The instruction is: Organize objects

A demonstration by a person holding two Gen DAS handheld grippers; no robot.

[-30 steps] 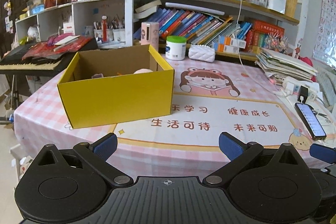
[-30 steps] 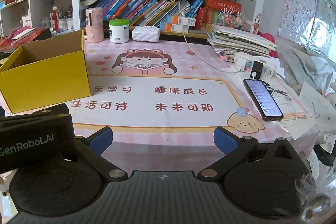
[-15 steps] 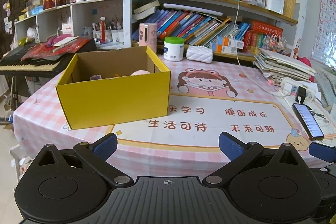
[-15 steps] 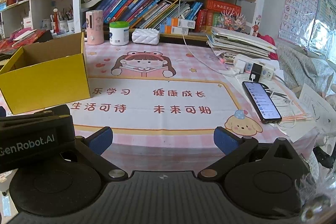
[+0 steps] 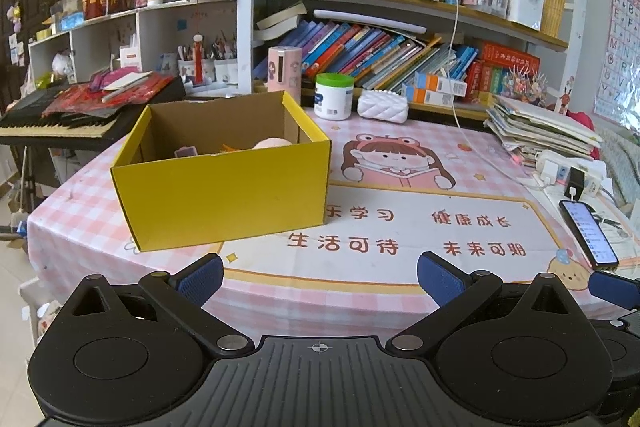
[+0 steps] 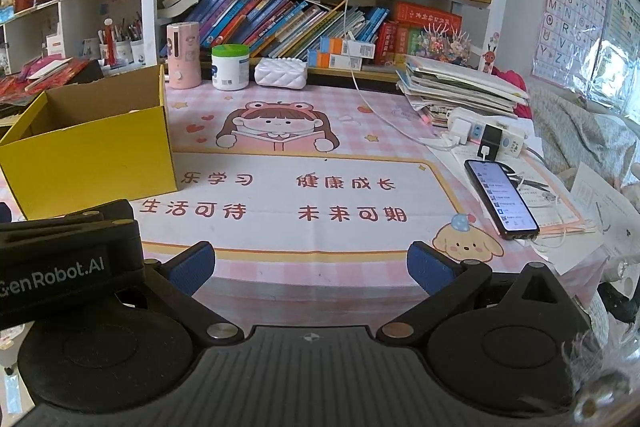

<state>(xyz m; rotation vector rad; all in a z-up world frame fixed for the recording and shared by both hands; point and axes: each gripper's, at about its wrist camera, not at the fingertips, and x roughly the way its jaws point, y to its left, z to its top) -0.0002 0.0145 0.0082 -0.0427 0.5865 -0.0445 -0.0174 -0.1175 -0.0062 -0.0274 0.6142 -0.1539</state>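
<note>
While both grippers (image 5: 320, 275) (image 6: 311, 263) gape empty | only left view shows pink item (image 5: 270, 143) inside yellow box (image 5: 224, 195)

The yellow box (image 5: 224, 187) walls hide most of its contents.

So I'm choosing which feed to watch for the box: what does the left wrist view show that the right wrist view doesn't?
Only the left wrist view looks into the yellow box, showing a pink rounded item inside, plus the keyboard. Only the right wrist view shows the alphabet poster in full and the other claw's black housing beside it. Both show the phone, the white jar and open, empty claws.
</note>
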